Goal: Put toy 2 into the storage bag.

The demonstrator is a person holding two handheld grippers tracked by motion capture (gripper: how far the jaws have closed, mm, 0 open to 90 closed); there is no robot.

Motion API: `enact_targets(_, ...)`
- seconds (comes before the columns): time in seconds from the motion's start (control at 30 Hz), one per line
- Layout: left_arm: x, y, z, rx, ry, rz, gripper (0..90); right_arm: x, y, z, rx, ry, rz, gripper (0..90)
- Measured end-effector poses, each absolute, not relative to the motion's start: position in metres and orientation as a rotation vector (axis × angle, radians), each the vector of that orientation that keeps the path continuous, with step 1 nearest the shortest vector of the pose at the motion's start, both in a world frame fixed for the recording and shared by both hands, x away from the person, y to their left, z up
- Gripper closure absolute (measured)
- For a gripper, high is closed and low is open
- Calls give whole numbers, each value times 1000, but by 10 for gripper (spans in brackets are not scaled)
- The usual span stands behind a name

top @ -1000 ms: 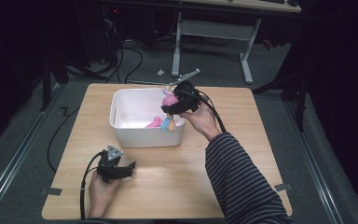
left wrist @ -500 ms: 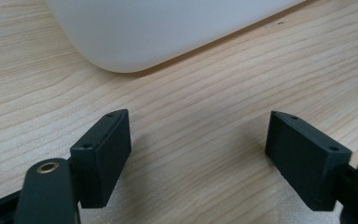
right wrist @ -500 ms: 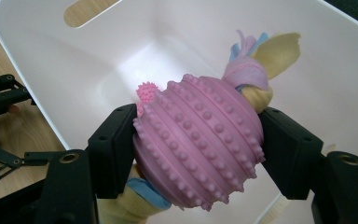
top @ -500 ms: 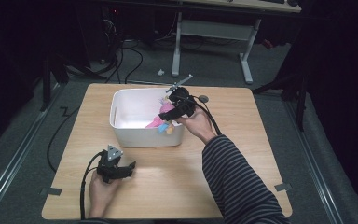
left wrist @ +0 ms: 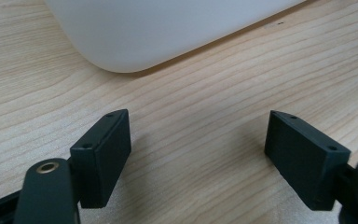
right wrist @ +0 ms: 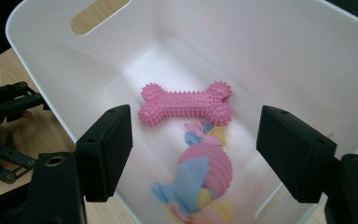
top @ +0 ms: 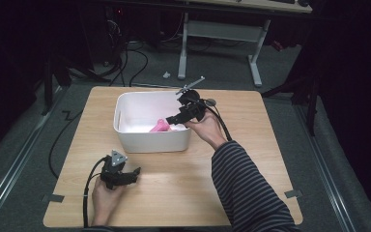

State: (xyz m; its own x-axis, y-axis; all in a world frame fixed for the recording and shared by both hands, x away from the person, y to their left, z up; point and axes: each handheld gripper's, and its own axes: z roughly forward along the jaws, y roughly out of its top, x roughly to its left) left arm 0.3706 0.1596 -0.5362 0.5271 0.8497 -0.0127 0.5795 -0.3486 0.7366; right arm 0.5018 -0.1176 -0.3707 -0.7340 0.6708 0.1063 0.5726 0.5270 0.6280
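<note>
A white plastic bin [top: 154, 142] stands on the wooden table [top: 251, 159]. In it lie a pink spiked bone toy [right wrist: 182, 105] and, nearer me, a pink spiked ball with coloured cloth tails [right wrist: 205, 172], which looks blurred. My right gripper [right wrist: 193, 154] hangs over the bin's right side [top: 174, 118]; its jaws have just been opening and grip nothing. The pink bone [top: 159, 126] also shows over the bin's rim in the high view. My left gripper [top: 125, 176] rests low on the table in front of the bin, jaws open [left wrist: 198, 158] around bare wood.
The bin's rounded front wall [left wrist: 168, 28] lies just ahead of the left gripper. A handle slot [right wrist: 98, 11] pierces the bin's far wall. Bare wood lies to the right of the bin. A desk frame [top: 217, 34] and cables stand on the floor beyond the table.
The right gripper held a pink toy above the bin's right rim; its jaws now stand apart and the toy lies in the bin. The left hand has stayed put.
</note>
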Motion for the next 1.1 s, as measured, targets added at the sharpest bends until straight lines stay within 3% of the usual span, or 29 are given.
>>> enact_targets(0.37, 371, 160, -536, 2065, 1157, 492, 228, 475, -162, -353, 1062, 2432, 1129, 396)
enact_targets(1.1, 371, 159, -536, 2063, 1158, 493, 228, 428, -236, -343, 1108, 2296, 1207, 405)
